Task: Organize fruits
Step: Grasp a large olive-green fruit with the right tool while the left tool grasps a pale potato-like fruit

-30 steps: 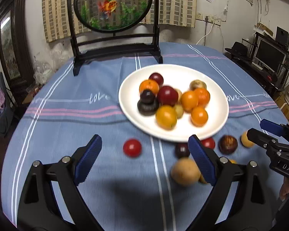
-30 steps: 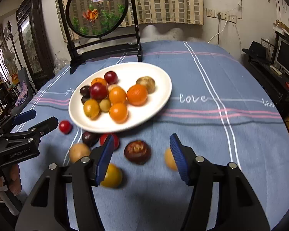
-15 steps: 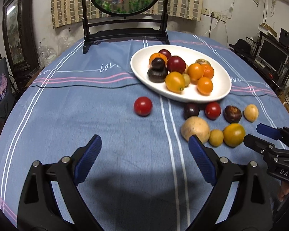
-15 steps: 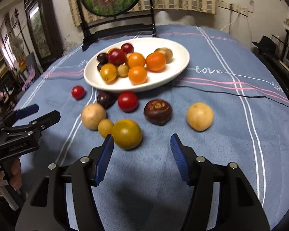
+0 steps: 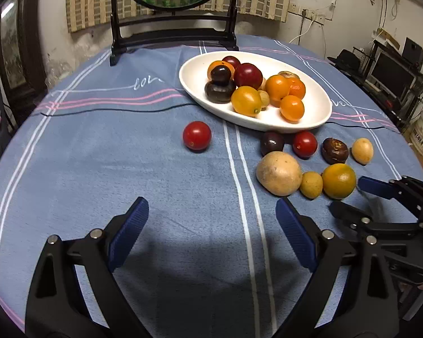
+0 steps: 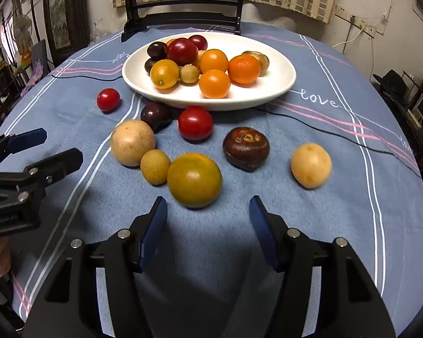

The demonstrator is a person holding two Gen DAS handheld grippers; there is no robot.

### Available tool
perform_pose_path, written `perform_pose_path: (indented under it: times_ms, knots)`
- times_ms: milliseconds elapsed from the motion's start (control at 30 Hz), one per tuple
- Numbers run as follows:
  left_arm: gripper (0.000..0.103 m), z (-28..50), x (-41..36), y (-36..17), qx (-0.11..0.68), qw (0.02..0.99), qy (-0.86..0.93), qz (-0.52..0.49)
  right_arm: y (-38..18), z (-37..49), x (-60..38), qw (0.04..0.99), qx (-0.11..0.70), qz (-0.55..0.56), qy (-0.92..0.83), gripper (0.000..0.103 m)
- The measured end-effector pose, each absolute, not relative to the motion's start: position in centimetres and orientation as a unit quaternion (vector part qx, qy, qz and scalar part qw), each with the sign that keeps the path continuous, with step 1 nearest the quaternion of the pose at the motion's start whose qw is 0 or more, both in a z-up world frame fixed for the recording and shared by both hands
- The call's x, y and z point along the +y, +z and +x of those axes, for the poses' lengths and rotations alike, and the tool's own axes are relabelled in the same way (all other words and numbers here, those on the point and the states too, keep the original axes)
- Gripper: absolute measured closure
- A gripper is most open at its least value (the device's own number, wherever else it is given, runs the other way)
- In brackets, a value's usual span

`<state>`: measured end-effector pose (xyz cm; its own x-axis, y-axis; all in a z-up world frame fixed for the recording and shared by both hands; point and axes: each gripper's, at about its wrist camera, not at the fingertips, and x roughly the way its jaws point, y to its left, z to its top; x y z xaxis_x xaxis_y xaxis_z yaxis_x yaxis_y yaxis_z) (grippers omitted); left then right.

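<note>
Yellow-green fruit (image 6: pixel 194 179) just ahead of right gripper (image 6: pixel 206 225) — jaws apart, empty.

A plate (image 6: pixel 279 84) sits on the bench (image 6: pixel 338 211) toward its far side, with a heap of fruits (image 6: pixel 206 62) in it. Behind the plate stands a framed screen (image 6: pixel 183 14). Before the plate, loose fruits (image 6: pixel 194 178) lie in a cluster on the cloth; one tomato (image 6: pixel 108 99) lies apart to the left. The right tongs (image 6: pixel 207 222) hover just before the nearest fruit, and the left tongs (image 5: pixel 211 231) are left of the cluster.
</note>
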<state>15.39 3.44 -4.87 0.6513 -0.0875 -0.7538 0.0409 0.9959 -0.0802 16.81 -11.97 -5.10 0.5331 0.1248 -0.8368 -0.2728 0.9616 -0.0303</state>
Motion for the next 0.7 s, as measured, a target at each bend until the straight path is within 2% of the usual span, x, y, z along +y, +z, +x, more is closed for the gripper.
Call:
perform_pose_path:
  times_ms: [100, 233, 700]
  knots:
    - [0.010, 15.6, 3.7, -5.1, 0.423, 0.904, -0.042, -0.040, -5.2, 17.7, -11.3, 0.871, 0.469, -0.094, 0.112, 0.042]
    - [0.010, 15.5, 3.6, -5.3, 0.426, 0.902, -0.047, -0.042, -5.4, 18.7, -10.3, 0.869, 0.469, -0.103, 0.119, 0.063]
    - [0.010, 15.8, 2.2, -5.5, 0.434, 0.900, -0.046, -0.020, -4.8, 17.2, -13.8, 0.875, 0.466, -0.044, 0.122, 0.064]
